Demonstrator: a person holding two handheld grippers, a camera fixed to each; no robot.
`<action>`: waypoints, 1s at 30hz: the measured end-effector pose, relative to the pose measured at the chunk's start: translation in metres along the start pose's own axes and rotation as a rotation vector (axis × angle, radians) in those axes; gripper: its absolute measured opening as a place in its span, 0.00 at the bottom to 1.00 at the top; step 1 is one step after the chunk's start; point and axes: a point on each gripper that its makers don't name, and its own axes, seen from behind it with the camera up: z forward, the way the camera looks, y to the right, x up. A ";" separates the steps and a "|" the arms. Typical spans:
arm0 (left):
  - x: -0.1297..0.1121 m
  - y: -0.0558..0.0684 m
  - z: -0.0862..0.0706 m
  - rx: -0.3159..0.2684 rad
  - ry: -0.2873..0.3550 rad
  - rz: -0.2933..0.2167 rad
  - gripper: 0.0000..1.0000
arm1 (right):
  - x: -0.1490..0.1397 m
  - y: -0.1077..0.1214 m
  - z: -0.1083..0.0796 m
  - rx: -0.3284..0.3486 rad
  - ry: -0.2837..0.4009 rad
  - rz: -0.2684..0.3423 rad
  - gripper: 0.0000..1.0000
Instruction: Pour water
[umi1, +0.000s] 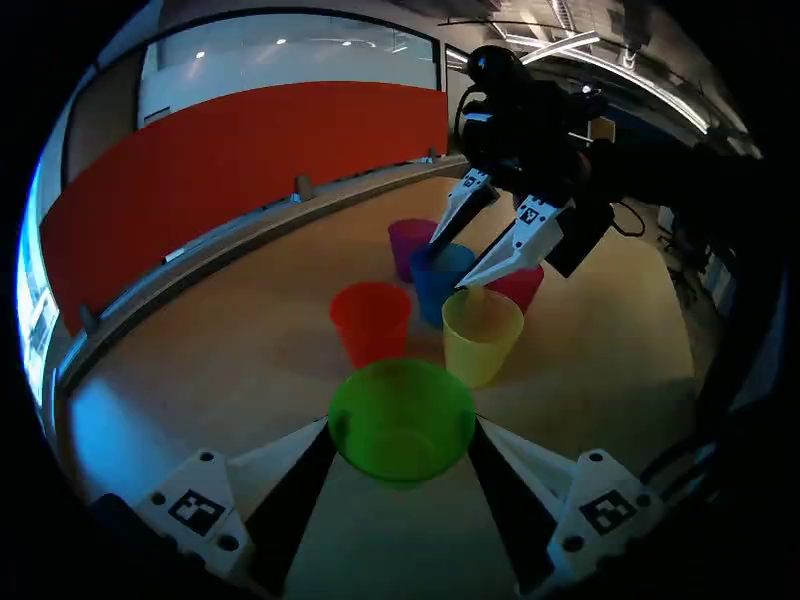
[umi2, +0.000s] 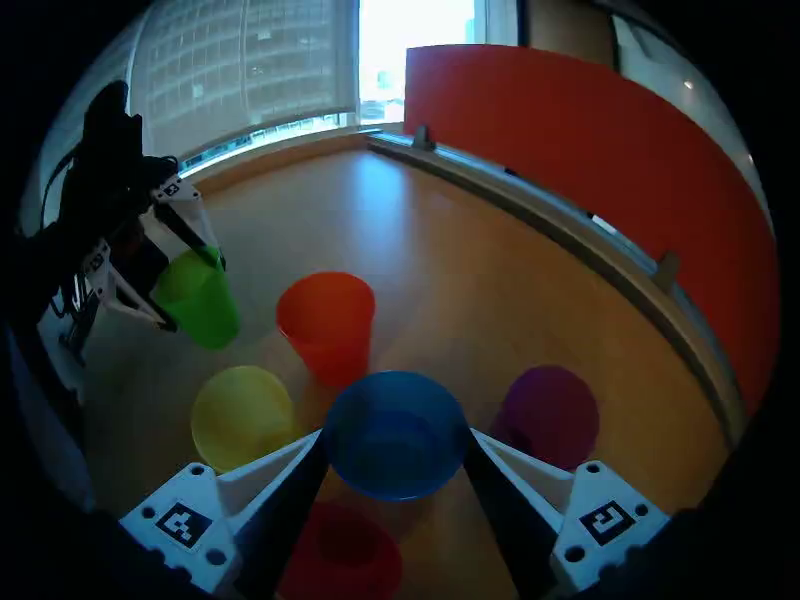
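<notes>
The blue cup (umi2: 395, 435) sits between the fingers of the right gripper (umi2: 395, 442), which close partway onto its two sides just below the rim. Its base is hidden under the rim, so we cannot tell whether it rests on the tabletop (umi2: 450, 270) or hangs above it. We look into its mouth, but cannot make out any water.

The green cup (umi1: 402, 420) is held the same way by the left gripper (umi1: 400, 432), with a finger pressing each side. In the right gripper view it looks slightly tilted, off to the left of the other cups.

The orange cup (umi2: 328, 325) stands just beyond the blue cup, the yellow cup (umi2: 243, 415) to its left and the purple cup (umi2: 550, 415) to its right. The red cup (umi2: 340, 550) is nearest and is partly covered by the gripper's finger and cut off at the bottom edge.

A red panel (umi1: 230, 170) runs along the far edge of the tabletop. Beyond the tabletop there is a bright window (umi2: 250, 70). What is behind each gripper is too dark to make out.
</notes>
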 end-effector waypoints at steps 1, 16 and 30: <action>0.001 0.000 0.000 0.002 0.001 -0.001 0.87 | 0.003 0.001 -0.002 -0.004 0.010 0.002 0.93; 0.044 0.002 -0.015 0.035 0.095 -0.024 0.87 | 0.055 0.008 -0.057 -0.061 0.189 0.034 0.93; 0.106 0.004 -0.052 0.087 0.256 -0.026 0.87 | 0.110 -0.007 -0.112 -0.087 0.377 0.030 0.93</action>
